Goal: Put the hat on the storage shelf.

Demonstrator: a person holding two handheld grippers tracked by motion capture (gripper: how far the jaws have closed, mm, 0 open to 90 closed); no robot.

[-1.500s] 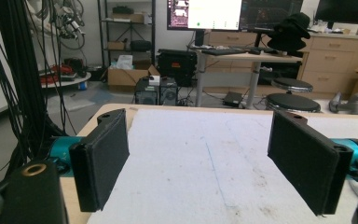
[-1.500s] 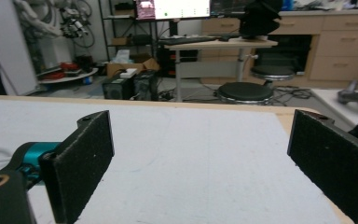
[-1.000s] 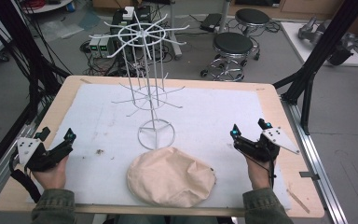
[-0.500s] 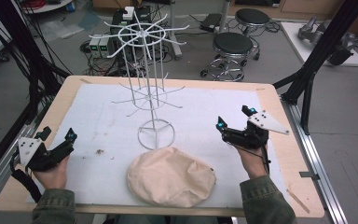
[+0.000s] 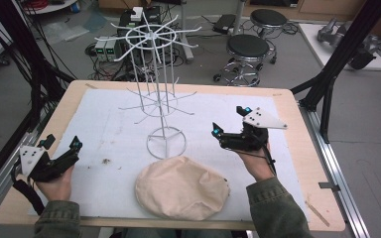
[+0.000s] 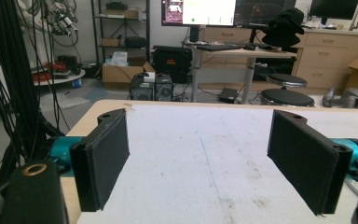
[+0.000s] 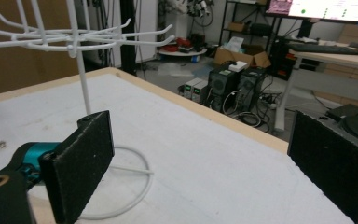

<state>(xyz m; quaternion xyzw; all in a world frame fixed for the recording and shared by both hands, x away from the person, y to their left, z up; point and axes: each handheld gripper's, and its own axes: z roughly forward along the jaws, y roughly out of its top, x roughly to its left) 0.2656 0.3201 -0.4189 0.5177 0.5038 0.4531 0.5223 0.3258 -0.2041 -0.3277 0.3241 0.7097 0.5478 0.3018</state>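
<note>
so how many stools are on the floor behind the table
2. One black round stool just past the table's far edge, another stool farther back to its right. More may be hidden outside the high view.

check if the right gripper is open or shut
Open. In the right gripper view the right gripper has its two black jaws wide apart with nothing between them, aimed past the rack base.
</note>
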